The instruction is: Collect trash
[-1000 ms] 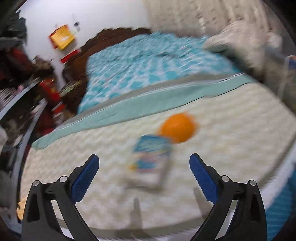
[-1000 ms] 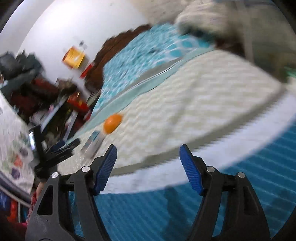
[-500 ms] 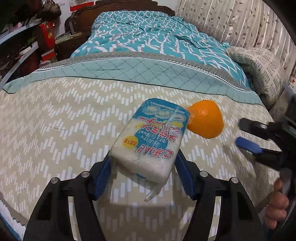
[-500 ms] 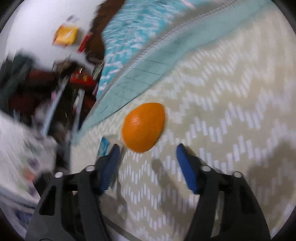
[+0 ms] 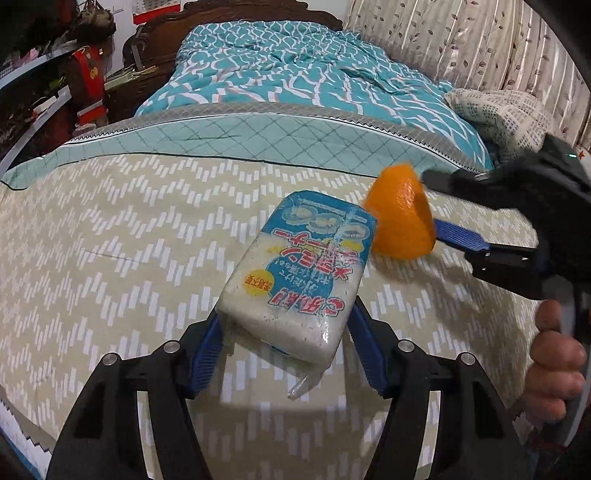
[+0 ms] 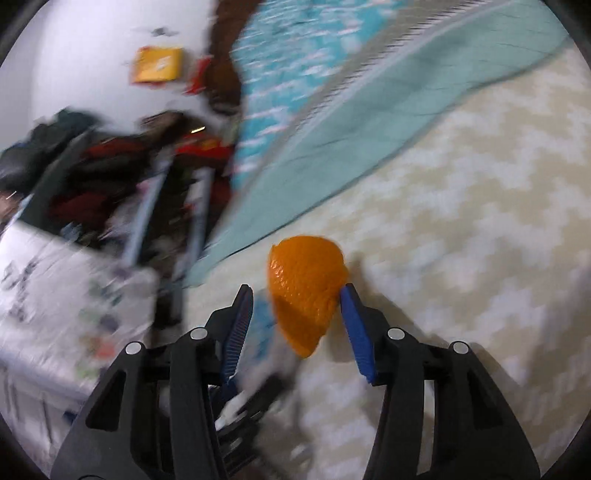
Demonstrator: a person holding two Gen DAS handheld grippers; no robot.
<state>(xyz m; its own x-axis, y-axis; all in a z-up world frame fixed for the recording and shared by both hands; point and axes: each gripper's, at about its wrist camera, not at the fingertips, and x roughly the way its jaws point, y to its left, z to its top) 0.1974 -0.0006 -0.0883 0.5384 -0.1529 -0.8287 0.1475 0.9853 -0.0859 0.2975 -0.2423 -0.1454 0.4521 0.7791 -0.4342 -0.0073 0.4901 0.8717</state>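
Nearest, the left gripper (image 5: 284,339) has its blue pads clamped on either side of a wrapped white block (image 5: 299,280), a packet with a blue, red and yellow printed label, its near end held between the jaws and its far end angled up over the bed. A clear tail of wrapper hangs below it.

Just beyond the packet's far corner is a piece of orange peel (image 5: 400,218), cupped like a half shell. The right gripper (image 6: 295,325) comes in from the right side, a hand (image 5: 554,358) wrapped round its handle. Its jaws have just been closing around the peel; one pad touches the peel's right edge, while the left pad stands a little off it with a gap showing, so whether the grip is firm I cannot tell. The peel looks lifted just off the cover, its shadow beside it.

Under both lies the cream chevron bedspread (image 5: 129,236). Farther back come a pale teal quilted band (image 5: 258,133), then a rumpled turquoise patterned duvet (image 5: 295,77), and a dark wooden headboard (image 5: 258,13).
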